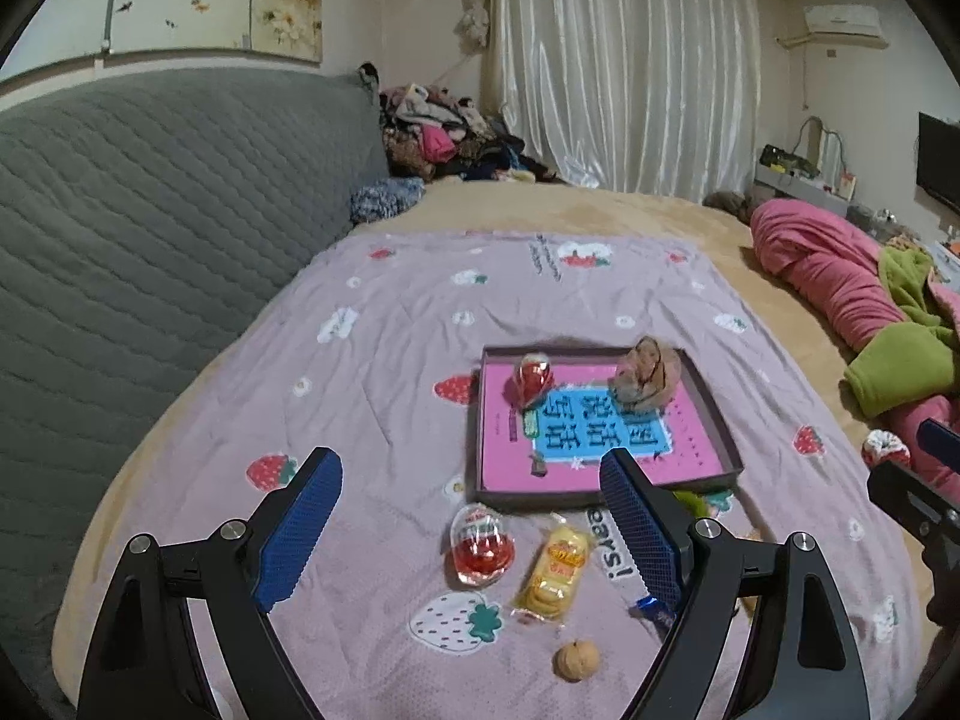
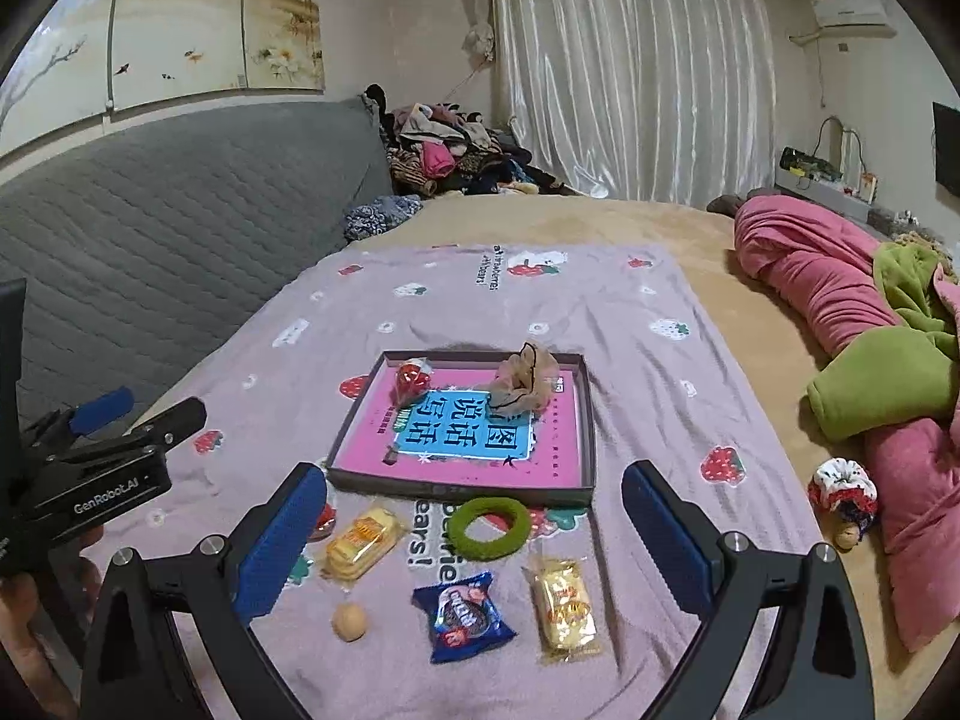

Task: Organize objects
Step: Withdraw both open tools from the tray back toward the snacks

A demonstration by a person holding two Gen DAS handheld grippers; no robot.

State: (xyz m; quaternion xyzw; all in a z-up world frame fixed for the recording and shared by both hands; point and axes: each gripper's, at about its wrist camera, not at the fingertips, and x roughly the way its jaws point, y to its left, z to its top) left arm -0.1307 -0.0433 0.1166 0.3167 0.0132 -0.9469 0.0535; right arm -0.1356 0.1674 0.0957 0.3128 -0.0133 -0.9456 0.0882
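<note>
A shallow pink-lined box (image 1: 714,420) (image 2: 587,420) lies on the lilac strawberry blanket. It holds a red egg-shaped toy (image 1: 531,379) (image 2: 411,383) and a beige scrunchie (image 1: 645,375) (image 2: 525,381). In front of it lie a clear red egg capsule (image 1: 480,546), two yellow snack packs (image 1: 555,567) (image 2: 360,540) (image 2: 564,606), a blue cookie pack (image 2: 462,615), a green ring (image 2: 489,527) and a walnut (image 1: 576,660) (image 2: 349,621). My left gripper (image 1: 474,525) is open above the capsule and snack. My right gripper (image 2: 474,540) is open above the green ring.
A grey quilted headboard (image 1: 150,210) runs along the left. Pink and green bedding (image 2: 870,360) is piled at the right, with a patterned scrunchie (image 2: 843,492) and a second walnut (image 2: 846,537) beside it. Clothes (image 2: 444,144) are heaped at the back by the curtain.
</note>
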